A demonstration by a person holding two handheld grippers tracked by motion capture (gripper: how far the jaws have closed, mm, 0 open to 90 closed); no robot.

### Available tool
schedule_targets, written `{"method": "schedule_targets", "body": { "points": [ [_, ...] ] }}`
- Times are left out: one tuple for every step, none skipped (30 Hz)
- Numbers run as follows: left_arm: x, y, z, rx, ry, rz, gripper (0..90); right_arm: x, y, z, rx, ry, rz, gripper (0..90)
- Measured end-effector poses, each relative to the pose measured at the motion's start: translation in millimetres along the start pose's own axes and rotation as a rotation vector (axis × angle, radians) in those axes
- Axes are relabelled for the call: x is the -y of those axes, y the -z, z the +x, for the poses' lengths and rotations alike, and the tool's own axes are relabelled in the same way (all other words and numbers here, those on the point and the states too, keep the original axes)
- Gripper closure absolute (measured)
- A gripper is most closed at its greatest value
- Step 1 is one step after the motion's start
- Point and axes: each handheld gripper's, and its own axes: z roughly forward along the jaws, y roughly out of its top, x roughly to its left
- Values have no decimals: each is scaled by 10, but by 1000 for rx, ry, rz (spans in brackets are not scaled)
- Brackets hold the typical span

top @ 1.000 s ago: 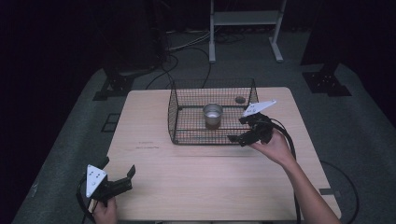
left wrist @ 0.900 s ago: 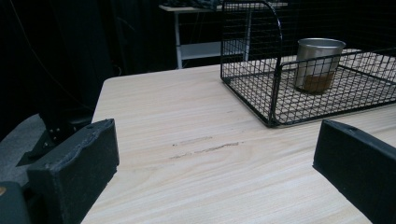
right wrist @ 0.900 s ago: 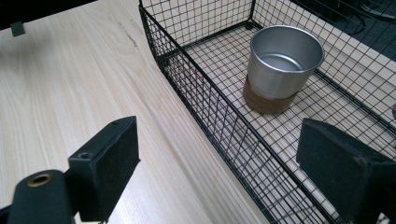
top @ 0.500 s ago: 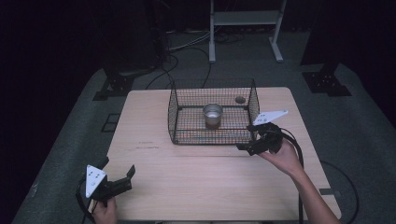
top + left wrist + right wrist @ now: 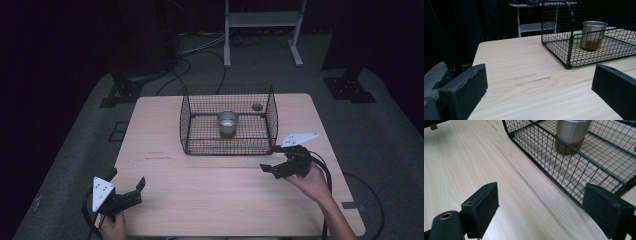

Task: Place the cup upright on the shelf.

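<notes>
Two black hand-held grippers are seen at the near side of a pale wooden counter [image 5: 200, 200]. The left gripper [image 5: 125, 187] is held at the near left corner by the left hand [image 5: 114, 227]; its fingers [image 5: 464, 92] are spread wide, with nothing between them, and bare wood grain is seen in the gap in the left gripper view. The right gripper [image 5: 272, 158] is held by the right hand [image 5: 312, 182] at the right side of the counter, just in front of the near right corner of a black wire mesh basket [image 5: 227, 147]. Its fingers [image 5: 482, 205] are likewise wide apart and empty, and are pointed toward the basket's near rim in the right gripper view.

The basket is set on the far half of the counter, roughly centred. A small silver metal cup [image 5: 227, 122] is stood upright inside it, near the middle of the mesh floor, apart from the walls. A small dark round object [image 5: 257, 106] is seen near the basket's far right corner; whether it lies inside or behind the mesh cannot be told.

Beyond the counter, black cables [image 5: 200, 55] are strewn over a grey floor, and a white metal stand [image 5: 262, 25] is placed farther back.
</notes>
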Motion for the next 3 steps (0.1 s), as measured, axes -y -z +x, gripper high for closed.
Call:
{"method": "schedule_targets", "body": {
  "points": [
    [-2, 1, -1, -1, -1, 0, 0, 17, 1, 12, 1, -2, 2, 127],
    [-3, 1, 1, -2, 1, 0, 0, 42, 9, 36, 8, -2, 3, 126],
    [-2, 1, 5, -3, 6, -2, 0, 59, 20, 53, 10, -3, -5, 126]
  ]
}}
